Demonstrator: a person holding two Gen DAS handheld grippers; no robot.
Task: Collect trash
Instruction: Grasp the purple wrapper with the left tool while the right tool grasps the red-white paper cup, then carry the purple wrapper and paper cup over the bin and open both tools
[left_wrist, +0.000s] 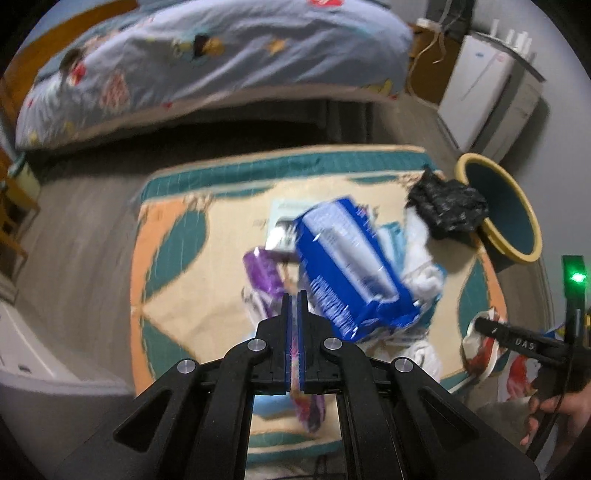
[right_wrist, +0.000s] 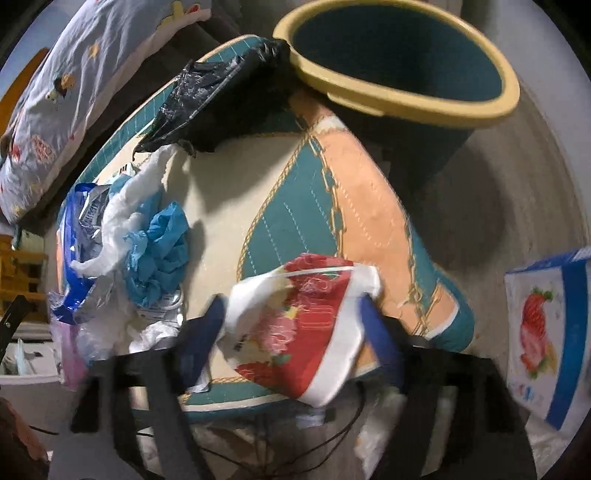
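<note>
While my left gripper (left_wrist: 294, 295) pinches a thin purple wrapper (left_wrist: 312, 410) between closed jaws above the patterned rug (left_wrist: 184, 295), my right gripper (right_wrist: 291, 314) stands wide around a red-and-white floral wrapper (right_wrist: 299, 332), pads apparently not pressing, near the yellow-rimmed bin (right_wrist: 406, 99).

I am reading only the white letters "DAS" on the black body of my right tool (left_wrist: 480, 326), seen from the left wrist. Print on the blue packet (left_wrist: 351, 258) is blurring past reading.
</note>
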